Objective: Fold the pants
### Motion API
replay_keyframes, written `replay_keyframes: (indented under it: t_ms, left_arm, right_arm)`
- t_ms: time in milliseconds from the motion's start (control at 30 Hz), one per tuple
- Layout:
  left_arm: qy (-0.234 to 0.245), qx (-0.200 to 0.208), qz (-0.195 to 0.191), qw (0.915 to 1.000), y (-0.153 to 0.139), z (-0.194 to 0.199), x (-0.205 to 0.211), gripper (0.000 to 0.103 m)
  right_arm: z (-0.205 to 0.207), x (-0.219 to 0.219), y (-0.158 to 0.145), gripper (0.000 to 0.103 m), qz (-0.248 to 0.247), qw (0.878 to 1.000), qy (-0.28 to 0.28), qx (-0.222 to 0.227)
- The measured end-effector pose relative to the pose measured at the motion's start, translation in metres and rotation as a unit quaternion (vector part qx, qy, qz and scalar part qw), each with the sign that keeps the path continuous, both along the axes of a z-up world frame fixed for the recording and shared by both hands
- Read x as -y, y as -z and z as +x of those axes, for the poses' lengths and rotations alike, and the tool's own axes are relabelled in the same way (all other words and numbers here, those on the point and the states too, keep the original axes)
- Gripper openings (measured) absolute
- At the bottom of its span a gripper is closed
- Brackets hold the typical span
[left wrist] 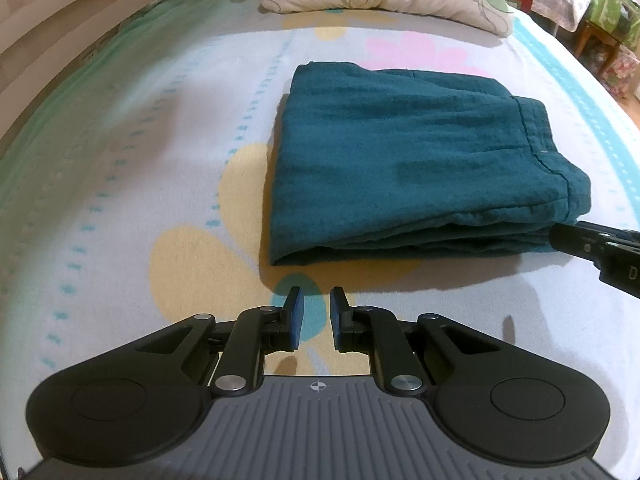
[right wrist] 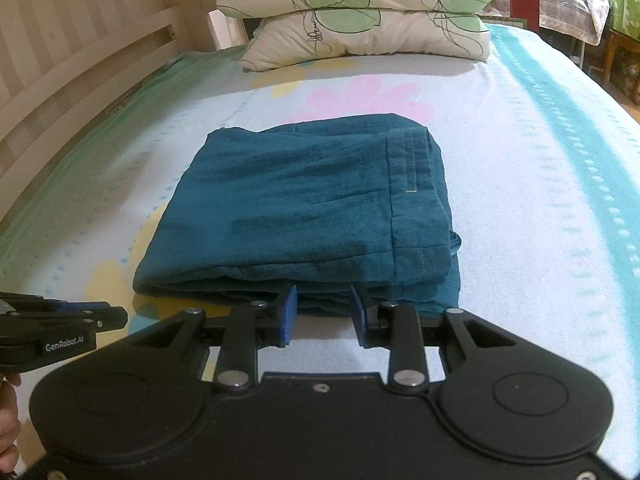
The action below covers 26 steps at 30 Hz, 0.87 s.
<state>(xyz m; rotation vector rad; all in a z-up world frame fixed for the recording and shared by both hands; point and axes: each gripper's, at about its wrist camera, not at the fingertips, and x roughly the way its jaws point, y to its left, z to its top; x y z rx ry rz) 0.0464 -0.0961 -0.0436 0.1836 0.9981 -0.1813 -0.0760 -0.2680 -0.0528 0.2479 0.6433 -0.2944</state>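
The teal pants (left wrist: 404, 160) lie folded into a thick rectangular stack on the bed; they also show in the right wrist view (right wrist: 312, 208). My left gripper (left wrist: 316, 304) is open and empty, a short way in front of the stack's near left corner, above the sheet. My right gripper (right wrist: 324, 300) is open with its blue pads at the stack's near edge, not closed on the cloth. The right gripper shows at the right edge of the left wrist view (left wrist: 592, 240), and the left one at the left edge of the right wrist view (right wrist: 80, 316).
The bed sheet (left wrist: 160, 160) is pale with flower prints. Leaf-print pillows (right wrist: 360, 12) lie at the head of the bed. A slatted wooden bed rail (right wrist: 60, 80) runs along the left. Furniture (left wrist: 600, 28) stands beyond the bed's right side.
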Motion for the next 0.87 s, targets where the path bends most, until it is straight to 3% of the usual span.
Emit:
replay_keyframes:
  t_ms: [867]
  left_arm:
    - [0.003,-0.008,0.002,1.0000,0.0041,0.0021,0.0005,0.014]
  right_arm:
    - [0.0024,0.0001,0.0019,0.041,0.001,1.000,-0.004,-0.002]
